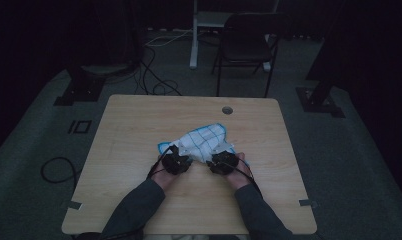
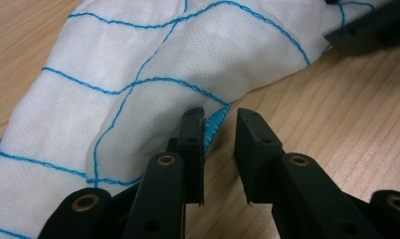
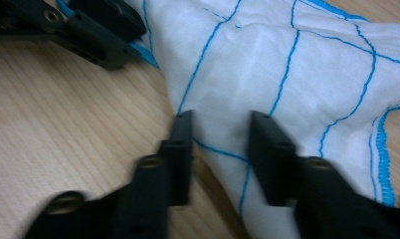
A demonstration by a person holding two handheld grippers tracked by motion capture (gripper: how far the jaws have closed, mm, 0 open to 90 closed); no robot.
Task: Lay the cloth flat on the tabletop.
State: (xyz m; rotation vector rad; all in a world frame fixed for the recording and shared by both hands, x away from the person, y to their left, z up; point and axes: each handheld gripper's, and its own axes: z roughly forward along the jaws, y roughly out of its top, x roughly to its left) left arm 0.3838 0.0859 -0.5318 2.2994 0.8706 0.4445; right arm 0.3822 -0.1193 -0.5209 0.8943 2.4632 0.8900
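Hidden, cropped and blurred parts

In the high view the grippers' jaws are too small and dark to read, and the cloth [image 1: 204, 141] passes under both hands at its near edge. The left gripper [image 2: 219, 130] view crops the cloth at the top and left. In the right gripper [image 3: 220, 134] view the jaws are smeared, and the cloth runs off the top, right and bottom.

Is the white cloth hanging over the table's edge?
No, the white cloth lies crumpled mid-table, bare wood on every side.
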